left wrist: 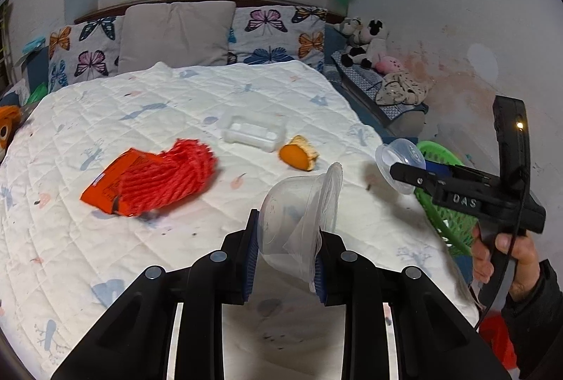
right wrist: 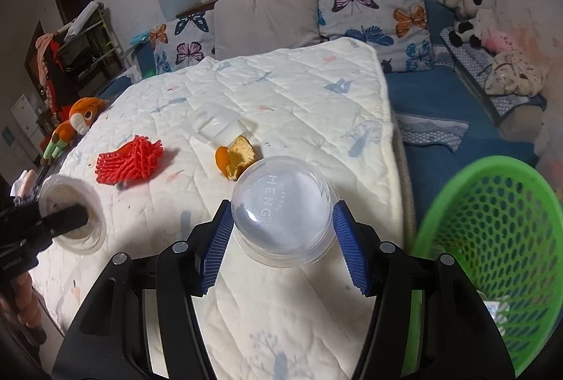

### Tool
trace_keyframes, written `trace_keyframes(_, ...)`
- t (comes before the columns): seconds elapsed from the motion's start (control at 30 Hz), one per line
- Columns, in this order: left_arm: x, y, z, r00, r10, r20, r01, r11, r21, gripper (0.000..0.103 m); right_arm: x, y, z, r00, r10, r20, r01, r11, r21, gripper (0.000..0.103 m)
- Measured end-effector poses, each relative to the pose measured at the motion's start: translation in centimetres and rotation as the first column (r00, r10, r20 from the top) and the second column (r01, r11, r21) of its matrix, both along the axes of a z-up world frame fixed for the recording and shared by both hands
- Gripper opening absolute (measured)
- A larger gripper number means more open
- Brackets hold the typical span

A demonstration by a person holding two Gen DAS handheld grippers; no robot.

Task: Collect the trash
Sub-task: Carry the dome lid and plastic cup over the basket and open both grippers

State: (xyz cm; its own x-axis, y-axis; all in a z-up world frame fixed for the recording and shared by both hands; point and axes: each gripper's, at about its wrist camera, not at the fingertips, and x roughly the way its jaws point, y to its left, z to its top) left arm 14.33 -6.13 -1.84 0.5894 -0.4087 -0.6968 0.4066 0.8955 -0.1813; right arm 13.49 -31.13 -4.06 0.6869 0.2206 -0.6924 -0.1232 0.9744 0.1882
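Left claw [left wrist: 285,260]: pinches a clear plastic cup [left wrist: 299,221] by its crumpled rim, held above the near part of the bed [left wrist: 105,274].
Net [left wrist: 158,179]: red mesh with an orange label, lying on the bed's left half.
Tray [left wrist: 253,130]: clear plastic box near the bed's middle.
Peel [left wrist: 299,153]: orange rind just right of the tray, apart from it.
Right claw [right wrist: 281,239]: pads pressed on both sides of a clear dome lid [right wrist: 281,207], held above the bed near its right edge; no earlier view shows its motion.
Basket [right wrist: 492,239]: green mesh bin beyond the bed's right edge, close beside the right claw.
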Motion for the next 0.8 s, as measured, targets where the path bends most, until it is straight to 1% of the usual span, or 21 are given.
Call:
trace_keyframes(0.33,-0.6,-4.5,1.2,0.997,-0.082,0.016,0.082,0.997,-0.002,0.026,-4.1,-3.2,0.6,0.998,-0.064,0.020,0.064,0.998,-0.028,0.059)
trace_keyframes(0.53,-0.9,-7.9,1.7,0.991,-0.136,0.019,0.135,0.991,0.010,0.026,-6.3,-6.7,0.2,0.992,-0.128,0.013,0.128,0.991,-0.028,0.059)
trace_keyframes(0.8,-1.4,-12.7,1.8,0.978,-0.210,0.016,0.210,0.977,0.036,0.026,-8.8,-11.8,-1.1,0.974,-0.228,-0.014,0.228,0.973,-0.026,0.059)
